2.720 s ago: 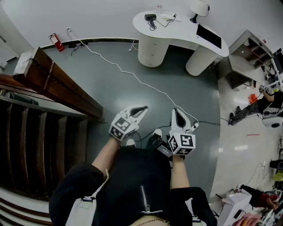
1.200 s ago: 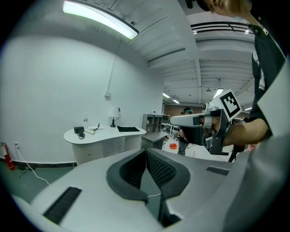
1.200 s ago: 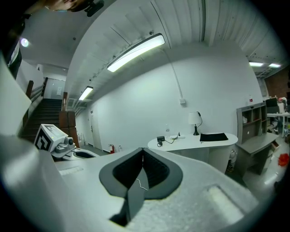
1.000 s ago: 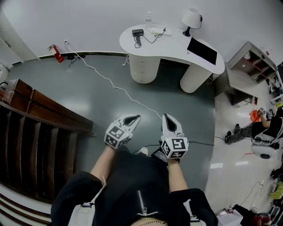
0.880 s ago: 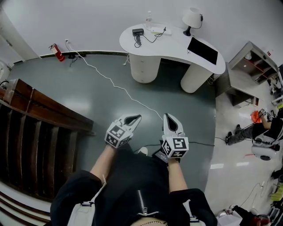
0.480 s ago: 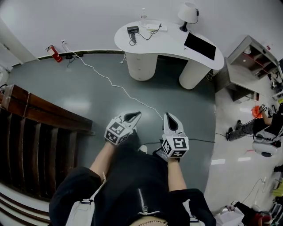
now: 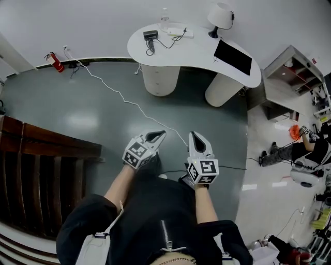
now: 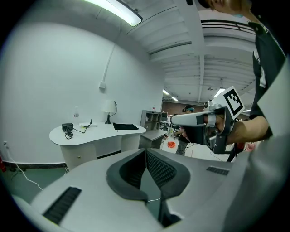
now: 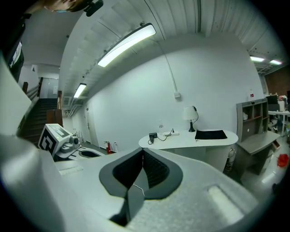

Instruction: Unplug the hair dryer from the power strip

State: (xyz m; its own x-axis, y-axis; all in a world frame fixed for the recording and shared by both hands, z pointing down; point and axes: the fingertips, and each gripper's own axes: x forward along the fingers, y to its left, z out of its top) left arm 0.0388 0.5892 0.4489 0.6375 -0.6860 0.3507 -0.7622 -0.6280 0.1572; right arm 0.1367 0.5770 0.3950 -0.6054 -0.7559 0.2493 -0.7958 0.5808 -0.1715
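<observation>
Both hand-held grippers have been carried forward across the gray floor (image 7: 93,108), so the white table (image 7: 170,49) sits fuller in the head view than a second ago, and the dark wooden railing (image 7: 46,147) has slid toward the left edge.

The left hand-held gripper (image 7: 161,134) (image 8: 146,155) has its jaws together with nothing between them. The right hand-held gripper (image 7: 193,134) (image 9: 142,153) is likewise closed and empty. They are held side by side, a little apart, both pointing toward the table.

The hair dryer (image 7: 150,35) (image 8: 68,127) (image 9: 153,135), small and black, lies on the table well ahead of both hand-held grippers, a little left of the left one's line. Its dark cord runs to the white power strip (image 7: 181,32) (image 8: 86,125) (image 9: 170,133), just to the dryer's right; the plug itself is too small to make out. Further right on the table stand a white lamp (image 7: 220,11) (image 9: 189,113) and a flat black pad (image 7: 232,50) (image 9: 210,134).

A thin white cable (image 7: 124,98) trails over the floor from the wall near a red fire extinguisher (image 7: 51,56), ending between the two hand-held grippers.
</observation>
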